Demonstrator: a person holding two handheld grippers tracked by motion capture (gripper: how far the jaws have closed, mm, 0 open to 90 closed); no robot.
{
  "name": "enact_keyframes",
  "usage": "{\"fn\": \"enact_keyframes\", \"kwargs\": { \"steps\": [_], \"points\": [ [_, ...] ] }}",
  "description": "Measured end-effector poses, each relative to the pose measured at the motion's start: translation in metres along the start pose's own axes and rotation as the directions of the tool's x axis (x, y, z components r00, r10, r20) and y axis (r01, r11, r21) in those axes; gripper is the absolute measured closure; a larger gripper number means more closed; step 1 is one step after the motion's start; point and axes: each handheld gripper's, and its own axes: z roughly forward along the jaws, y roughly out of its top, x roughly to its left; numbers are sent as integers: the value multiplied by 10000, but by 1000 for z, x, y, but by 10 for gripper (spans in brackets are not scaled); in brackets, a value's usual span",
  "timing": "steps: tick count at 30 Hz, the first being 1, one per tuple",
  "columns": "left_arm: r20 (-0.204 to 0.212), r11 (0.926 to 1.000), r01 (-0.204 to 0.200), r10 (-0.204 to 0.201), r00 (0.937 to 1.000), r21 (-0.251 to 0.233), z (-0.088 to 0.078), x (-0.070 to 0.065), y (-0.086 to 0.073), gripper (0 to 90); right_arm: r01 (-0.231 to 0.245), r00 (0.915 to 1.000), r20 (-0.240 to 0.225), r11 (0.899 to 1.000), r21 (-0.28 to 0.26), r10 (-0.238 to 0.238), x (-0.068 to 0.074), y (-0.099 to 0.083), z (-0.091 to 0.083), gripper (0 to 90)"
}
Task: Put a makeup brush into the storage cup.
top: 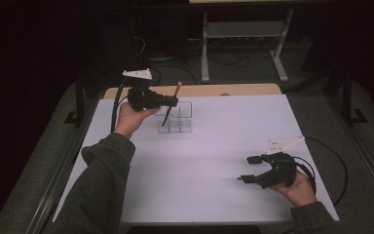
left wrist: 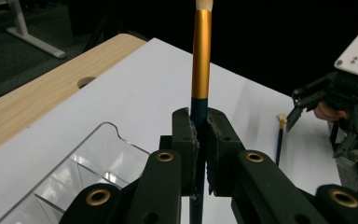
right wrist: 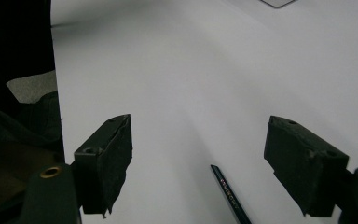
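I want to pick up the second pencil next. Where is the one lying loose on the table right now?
The loose pencil lies flat on the white table sheet between the open right gripper jaws, at the right side of the high view, far from the clear organizer.

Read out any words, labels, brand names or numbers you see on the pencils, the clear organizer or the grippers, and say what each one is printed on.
Pencil on the table between the open right gripper: a short line of light print on its dark barrel, too blurred to read.
Pencil clamped in the left gripper: no print visible.
Clear organizer: no text.
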Motion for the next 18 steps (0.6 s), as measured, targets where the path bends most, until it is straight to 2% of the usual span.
{"fn": "enact_keyframes", "kwargs": {
  "steps": [6, 18],
  "points": [
    [-132, 9999, -78, 77, 9999, -66, 6, 8, 6, 832, -36, 10000, 1, 10000, -24, 36, -1, 0, 0, 229],
    [-294, 9982, 319, -334, 9990, -498, 14, 27, 13, 832, -65, 10000, -9, 10000, -17, 65, -2, 0, 0, 229]
  ]
}}
